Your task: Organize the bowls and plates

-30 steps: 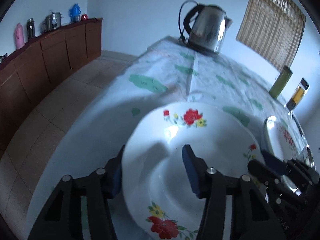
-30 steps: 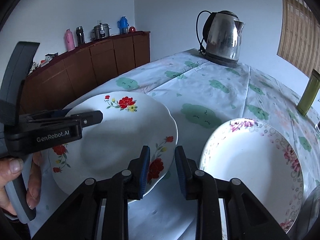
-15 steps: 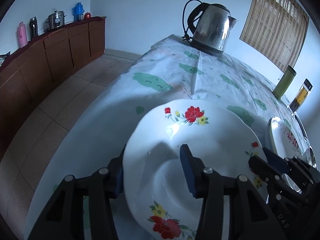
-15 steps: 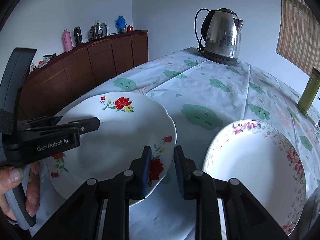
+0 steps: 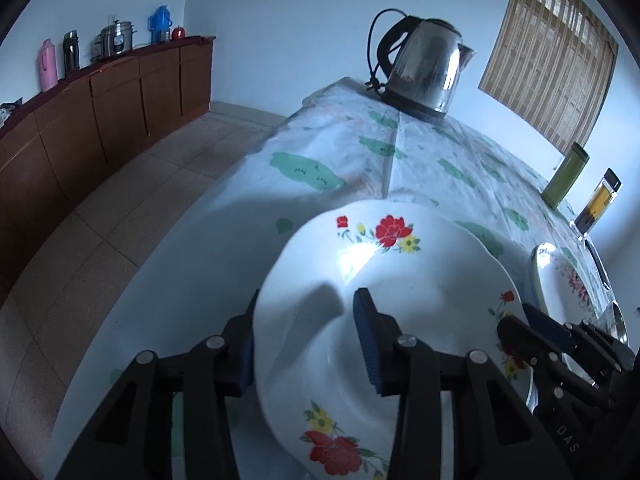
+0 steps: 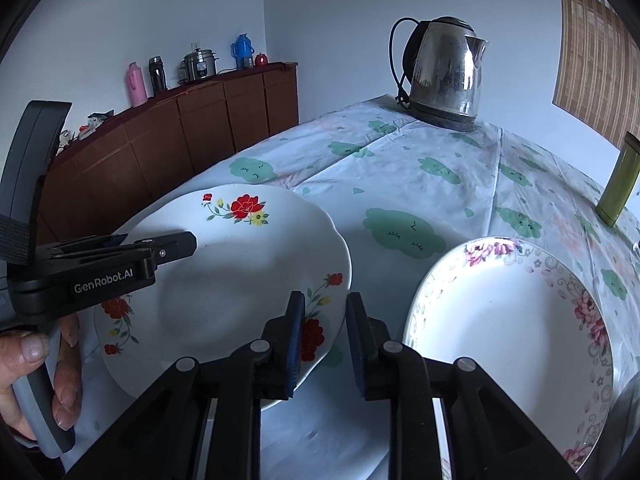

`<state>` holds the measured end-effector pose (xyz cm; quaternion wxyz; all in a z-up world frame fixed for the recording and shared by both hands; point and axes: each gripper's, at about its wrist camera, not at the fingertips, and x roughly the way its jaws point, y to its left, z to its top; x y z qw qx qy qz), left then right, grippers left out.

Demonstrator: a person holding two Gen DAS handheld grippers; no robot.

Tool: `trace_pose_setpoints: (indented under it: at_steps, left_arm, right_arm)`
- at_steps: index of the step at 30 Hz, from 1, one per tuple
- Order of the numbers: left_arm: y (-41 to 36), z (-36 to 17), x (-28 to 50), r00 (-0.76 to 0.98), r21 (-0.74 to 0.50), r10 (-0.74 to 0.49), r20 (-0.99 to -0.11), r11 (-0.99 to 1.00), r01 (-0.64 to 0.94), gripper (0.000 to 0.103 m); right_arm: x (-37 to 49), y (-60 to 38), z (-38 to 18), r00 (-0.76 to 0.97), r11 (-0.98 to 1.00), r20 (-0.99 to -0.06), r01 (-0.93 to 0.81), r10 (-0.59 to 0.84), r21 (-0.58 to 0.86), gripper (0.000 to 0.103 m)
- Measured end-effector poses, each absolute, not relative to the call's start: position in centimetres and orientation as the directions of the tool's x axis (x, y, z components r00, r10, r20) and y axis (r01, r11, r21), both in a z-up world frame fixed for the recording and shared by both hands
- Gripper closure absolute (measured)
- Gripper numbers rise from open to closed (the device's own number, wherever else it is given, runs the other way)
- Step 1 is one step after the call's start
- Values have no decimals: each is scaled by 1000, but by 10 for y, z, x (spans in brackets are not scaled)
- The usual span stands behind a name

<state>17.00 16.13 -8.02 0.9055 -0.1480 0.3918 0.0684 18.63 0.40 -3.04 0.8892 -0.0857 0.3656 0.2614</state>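
On the cloud-print table [image 6: 400,184], well in front of the kettle [image 6: 446,76], both half-open claws, left claw [image 5: 306,340] and right claw [image 6: 324,340], straddle opposite rims of the red-flowered plate [image 6: 240,280] without clamping, so lifting now could let it slip.

Both grippers are black with silver screws and blue finger pads [image 6: 296,336]; the left gripper [image 6: 192,242] reads "GenRobot.AI", with a grey handle in a bare hand [image 6: 36,364].

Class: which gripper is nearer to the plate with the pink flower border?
Right. The right gripper straddles the red-flower plate's rim, just beside the pink-bordered plate. The left gripper grips that red-flower plate's far side.
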Motion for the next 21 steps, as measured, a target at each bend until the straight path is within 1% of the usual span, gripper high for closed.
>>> trace_pose_setpoints:
  at_steps: [11, 16, 21]
  left_arm:
    - [166, -79, 168, 695, -233, 5, -719, 940, -248, 62]
    - [162, -78, 169, 691, -205, 32, -722, 944, -257, 62]
    - [162, -75, 172, 707, -215, 29, -706, 943, -254, 62]
  right_arm:
    - [179, 2, -27, 608, 847, -672, -530, 422, 53, 81]
    - [180, 0, -26, 595, 843, -676, -532, 435, 75, 81]
    - [181, -1, -26, 597, 844, -675, -531, 433, 71, 81]
